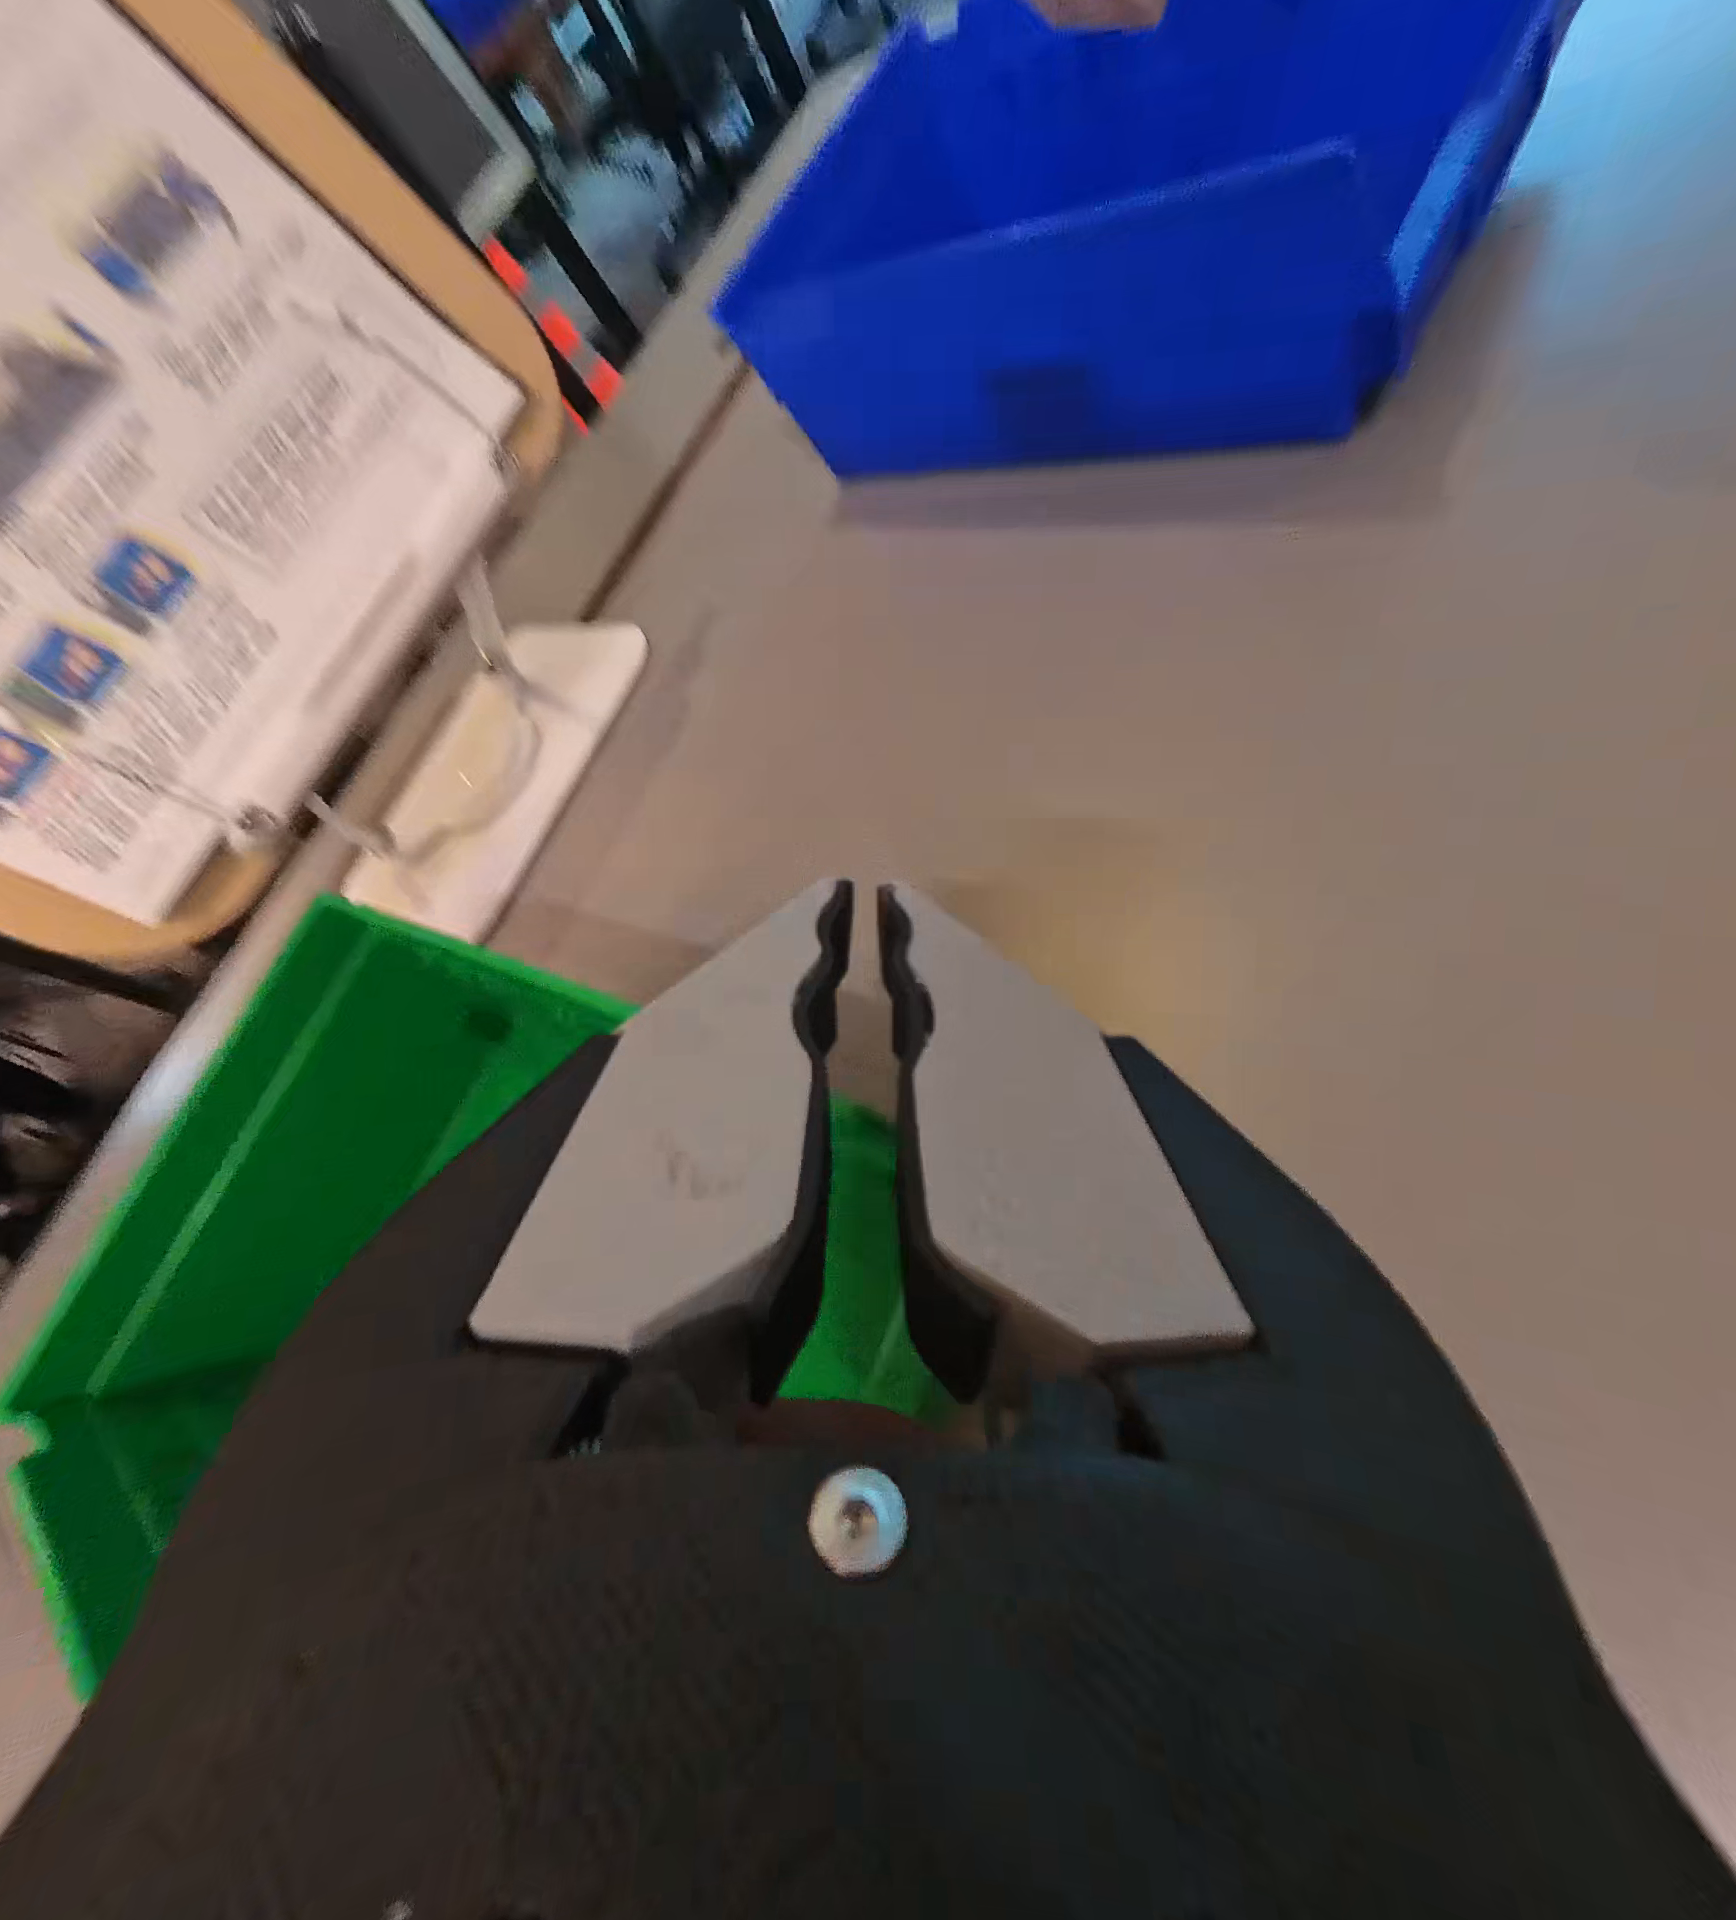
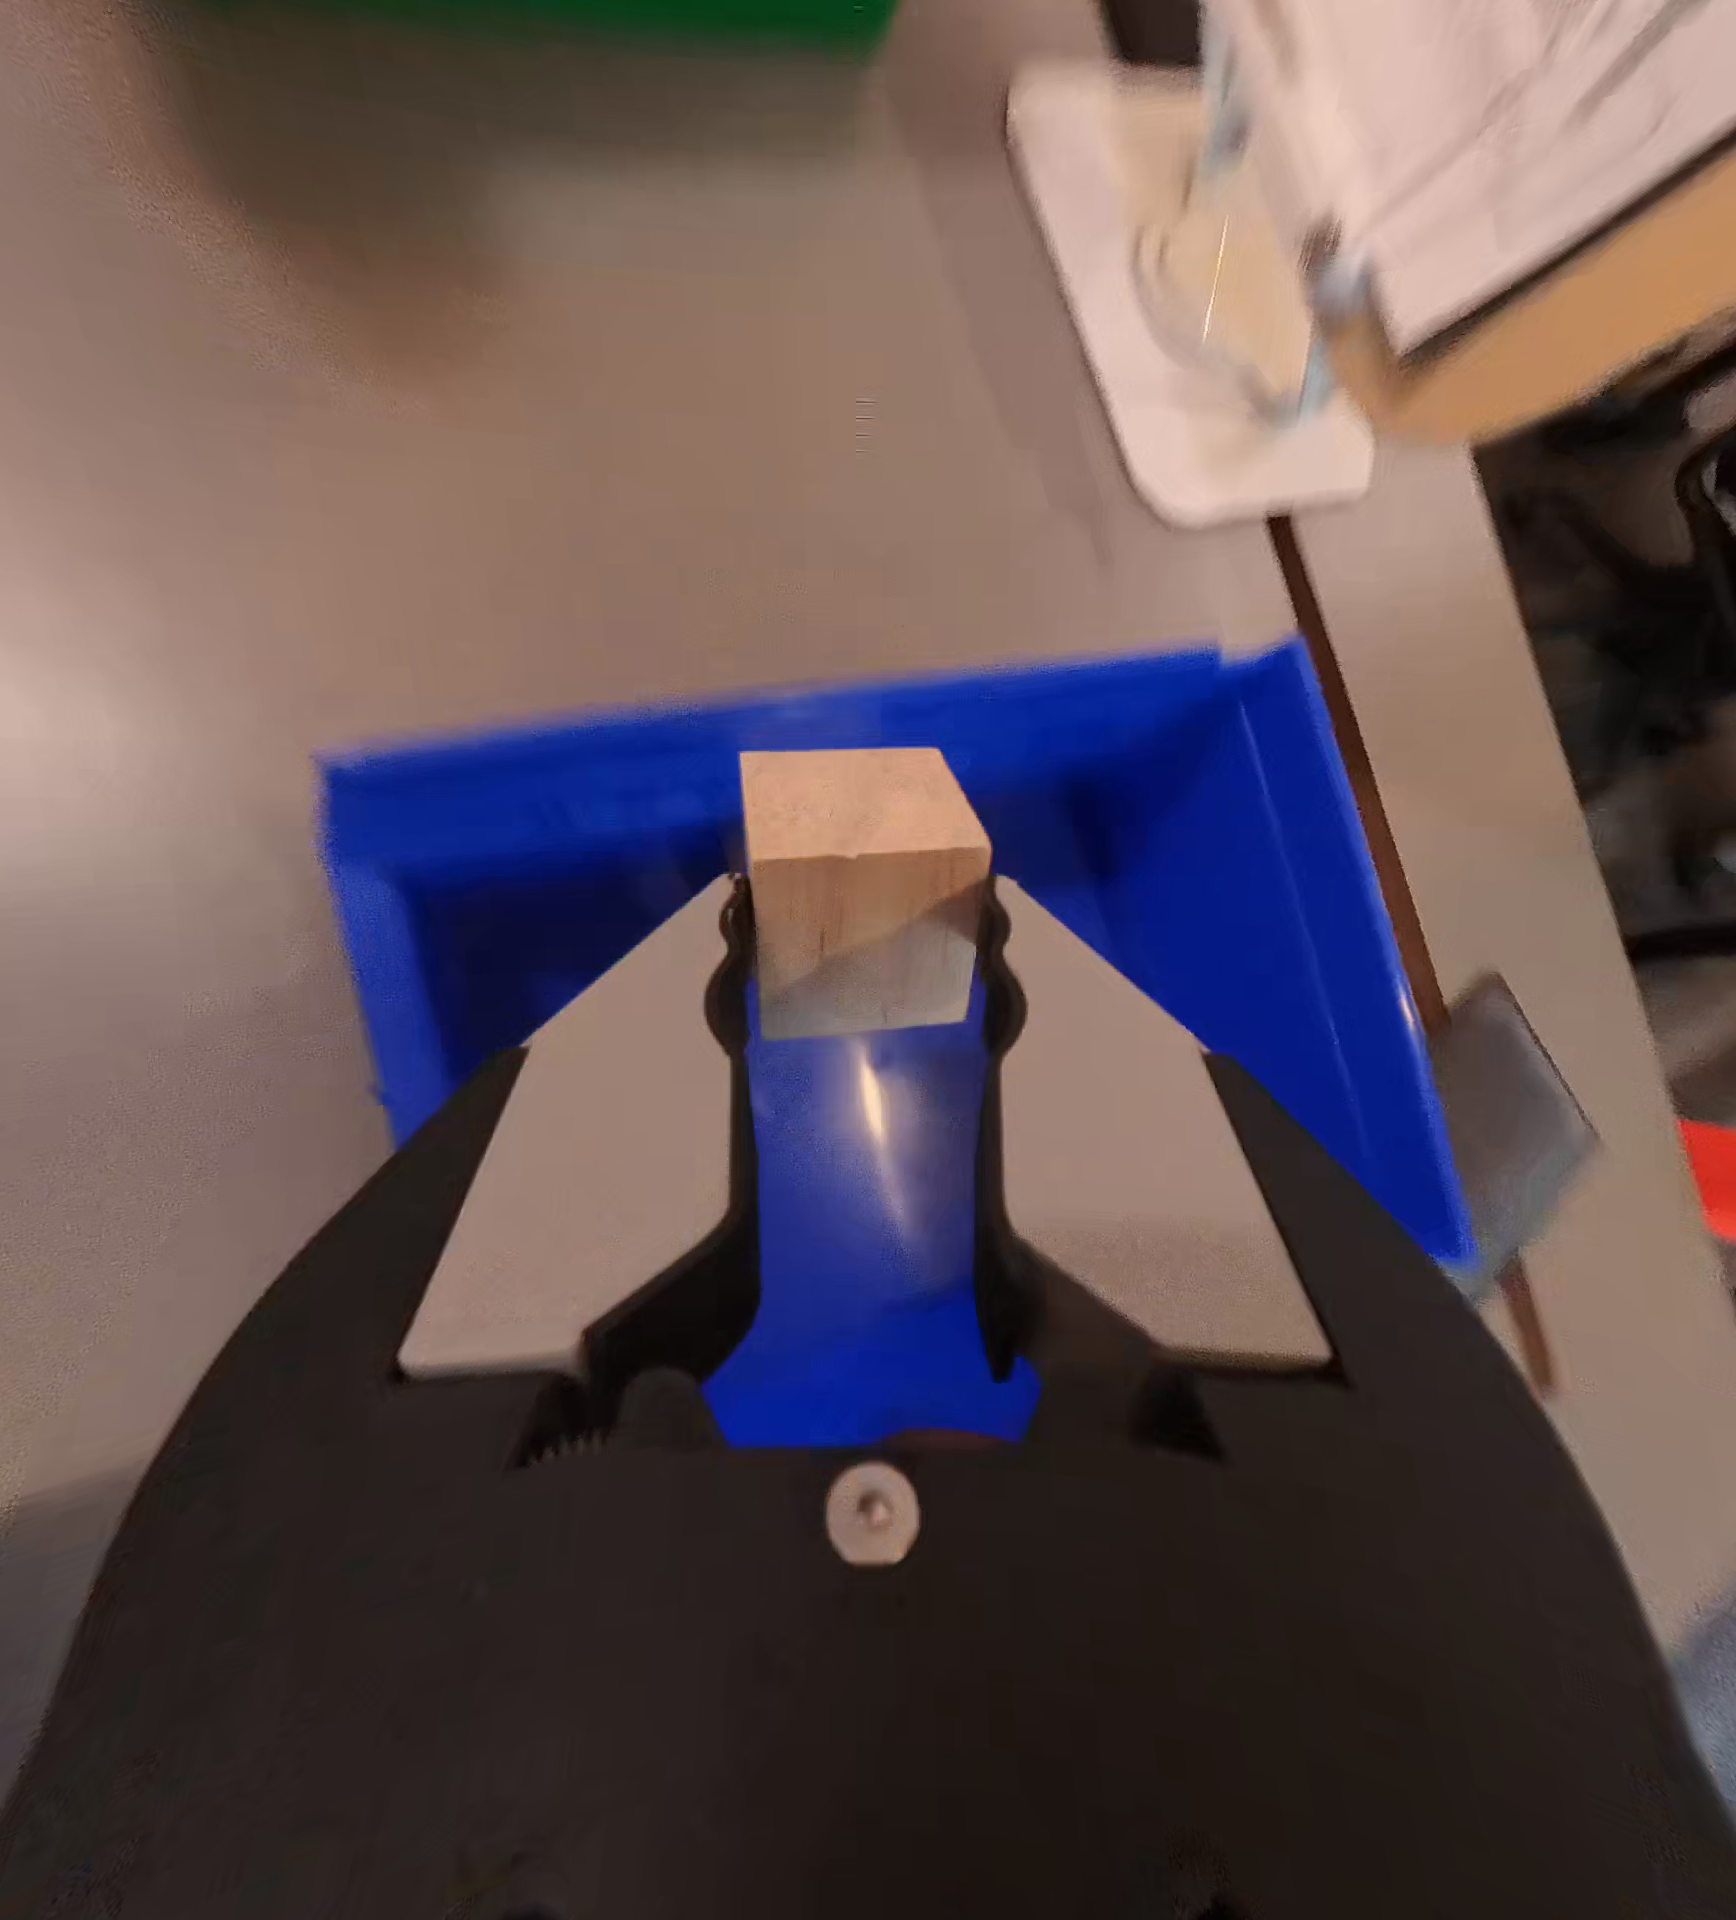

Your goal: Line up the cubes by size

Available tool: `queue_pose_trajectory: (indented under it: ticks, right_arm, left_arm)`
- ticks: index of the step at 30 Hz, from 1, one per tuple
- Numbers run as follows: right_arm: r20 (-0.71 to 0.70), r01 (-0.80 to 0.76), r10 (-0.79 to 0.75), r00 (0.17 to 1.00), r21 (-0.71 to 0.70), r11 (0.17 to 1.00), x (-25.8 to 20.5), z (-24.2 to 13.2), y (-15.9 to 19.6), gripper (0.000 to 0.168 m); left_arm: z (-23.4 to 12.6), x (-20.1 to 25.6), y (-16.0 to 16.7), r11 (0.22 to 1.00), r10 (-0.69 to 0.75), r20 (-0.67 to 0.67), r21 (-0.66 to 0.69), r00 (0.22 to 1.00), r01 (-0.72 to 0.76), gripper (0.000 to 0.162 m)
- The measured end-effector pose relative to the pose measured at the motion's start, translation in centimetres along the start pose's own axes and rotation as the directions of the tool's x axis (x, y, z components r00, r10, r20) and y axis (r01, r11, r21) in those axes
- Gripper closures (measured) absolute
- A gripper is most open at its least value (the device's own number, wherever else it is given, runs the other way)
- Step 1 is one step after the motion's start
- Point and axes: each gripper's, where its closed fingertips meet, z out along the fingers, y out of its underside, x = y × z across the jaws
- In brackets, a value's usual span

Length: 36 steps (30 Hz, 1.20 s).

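Left gripper (image 1: 864, 894) first: its grey fingers with black rippled pads (image 1: 822, 997) are drawn nearly together, only a thin slit between the tips, and nothing sits in that slit. Off its left flank, and partly underneath it, lies a bright green plastic bin (image 1: 251, 1174); green shows through the gap lower down between the fingers. Farther left and ahead, a blurred printed sheet on a tan board (image 1: 147, 499) stands on a white base (image 1: 521, 758). The pale grey tabletop (image 1: 1207, 779) spreads out past the tips and to their right, and well ahead, slightly right of the fingers, sits a deep blue plastic bin (image 1: 1103, 291). No cube shows in the left wrist view. Over to the right gripper (image 2: 869, 914): its jaws are pinching a pale wooden cube (image 2: 859, 883) right at the fingertips, one pad on each side face, the cube's top face level and clear of the fingers. Directly below and behind the cube is the blue bin (image 2: 1207, 831), its floor visible between the fingers. Ahead and to the right, the white base (image 2: 1207, 416) and the board are smeared by motion blur. A strip of green (image 2: 552, 21) shows at the far edge, ahead and to the left.
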Motion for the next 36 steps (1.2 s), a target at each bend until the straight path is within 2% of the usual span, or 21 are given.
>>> queue_pose_trajectory:
  ticks: [2, 5, 7, 10, 15, 18, 22, 25, 26, 27, 29, 31, 36]
  right_arm:
    - [0.018, 0.042, -0.04, 0.999, -0.18, 0.983, 0.8, 1.5, 3.8, 0.126]
    - [0.093, 0.042, -0.013, 0.996, -0.324, 0.945, 0.8, 3.7, 7.3, 0.126]
    - [0.097, 0.064, -0.029, 0.995, -0.39, 0.919, 1.1, 5.0, 8.9, 0.126]
    - [0.135, 0.108, -0.055, 0.989, -0.431, 0.896, 0.4, 6.9, 9.9, 0.126]
    - [0.151, 0.167, -0.107, 0.983, -0.472, 0.866, -0.1, 8.9, 10.3, 0.124]
    - [0.171, 0.192, -0.12, 0.978, -0.507, 0.84, -0.5, 9.4, 10.5, 0.117]
    - [0.176, 0.203, -0.128, 0.976, -0.521, 0.829, -0.5, 9.5, 10.4, 0.116]
    - [0.154, 0.173, -0.112, 0.982, -0.474, 0.864, -0.4, 9.1, 9.4, 0.117]
    - [0.144, 0.165, -0.11, 0.983, -0.459, 0.873, -0.3, 8.9, 9.1, 0.117]
    - [0.135, 0.16, -0.111, 0.985, -0.446, 0.881, -0.3, 8.7, 8.9, 0.117]
    - [0.118, 0.155, -0.116, 0.986, -0.414, 0.897, -0.6, 8.2, 8.5, 0.118]
    - [0.094, 0.142, -0.115, 0.989, -0.368, 0.919, -0.9, 7.4, 7.8, 0.117]
    - [-0.021, 0.035, -0.04, 0.999, -0.194, 0.98, -1.0, 4.5, 5.6, 0.119]
  left_arm:
    - [-0.4, -0.4, 1.5, 0.995, -0.082, -0.069, -0.058, 0.994, 0.078, 0.154]
    - [-1.3, -1.5, 4.2, 0.976, -0.14, -0.101, -0.18, 0.985, 0.121, 0.136]
    - [-2.3, -2.6, 6.1, 0.959, -0.122, -0.09, -0.267, 0.988, 0.094, 0.126]
    - [-3.7, -5.6, 8.8, 0.91, -0.067, -0.024, -0.412, 0.997, 0.051, 0.121]
    - [-4.0, -9.3, 14.0, 0.768, -0.073, 0.015, -0.637, 0.997, 0.066, 0.116]
    - [-2.9, -9.9, 16.8, 0.683, -0.095, -0.021, -0.728, 0.995, 0.05, 0.112]
    - [-2.4, -10.9, 21.5, 0.498, 0.006, -0.144, -0.858, 0.99, -0.128, 0.107]
    - [-2.9, -10.3, 23.6, 0.384, 0.033, -0.295, -0.878, 0.955, -0.285, 0.107]
    - [-2.8, -10.5, 23.6, 0.374, 0.051, -0.321, -0.872, 0.946, -0.316, 0.111]
    - [-2.5, -11.1, 23.5, 0.372, 0.084, -0.315, -0.87, 0.945, -0.323, 0.102]
    - [-1.5, -12.2, 23.2, 0.393, 0.139, -0.29, -0.862, 0.947, -0.322, 0.135]
    - [-1.1, -12.2, 22.9, 0.415, 0.161, -0.309, -0.841, 0.938, -0.348, 0.135]
    - [-0.1, -12.4, 19.3, 0.621, 0.219, -0.21, -0.724, 0.953, -0.302, 0.135]
